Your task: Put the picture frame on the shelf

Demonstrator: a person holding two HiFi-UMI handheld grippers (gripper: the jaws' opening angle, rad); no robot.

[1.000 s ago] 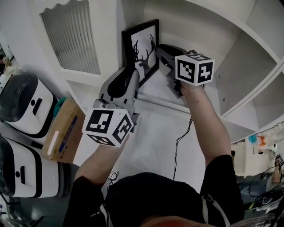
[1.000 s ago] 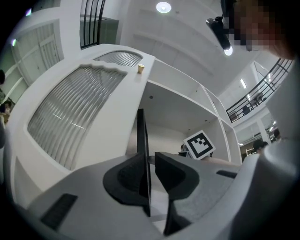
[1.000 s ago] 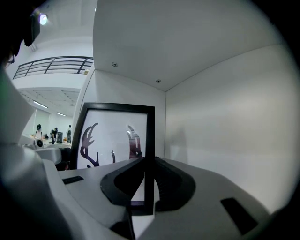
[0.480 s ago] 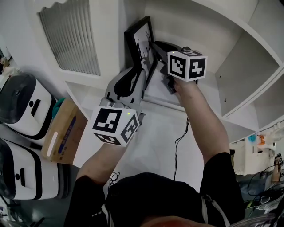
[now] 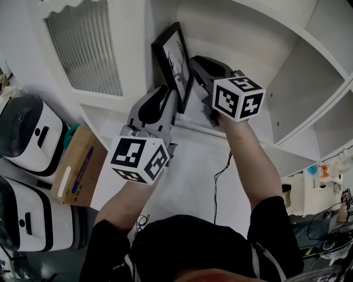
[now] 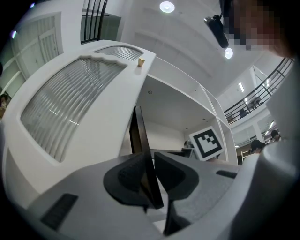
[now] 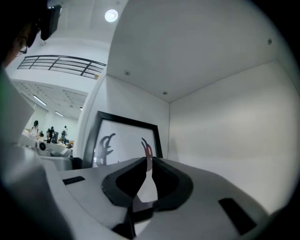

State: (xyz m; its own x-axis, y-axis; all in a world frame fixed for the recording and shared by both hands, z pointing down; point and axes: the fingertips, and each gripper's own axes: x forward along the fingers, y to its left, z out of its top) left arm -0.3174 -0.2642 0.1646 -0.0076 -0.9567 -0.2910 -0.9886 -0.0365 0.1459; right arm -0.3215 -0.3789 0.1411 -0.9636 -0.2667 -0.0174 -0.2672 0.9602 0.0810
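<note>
Clamping the black-framed deer picture (image 5: 172, 58) by its edge, your left gripper (image 5: 172, 103) held it upright inside the white shelf (image 5: 259, 38); your right gripper (image 7: 147, 180) had jaws just closing, slightly apart, empty.

White indoor room, seen steeply from above and from low beside the furniture.
A white open-compartment shelving unit (image 5: 292, 77) fills the right side, next to a white cabinet panel with ribbed slats (image 5: 85, 49). At the lower left are a brown cardboard box (image 5: 77, 165) and two rounded white-and-black machines (image 5: 30, 129). Round ceiling lights (image 6: 166, 6) shine above black balcony railings (image 7: 61, 63).
</note>
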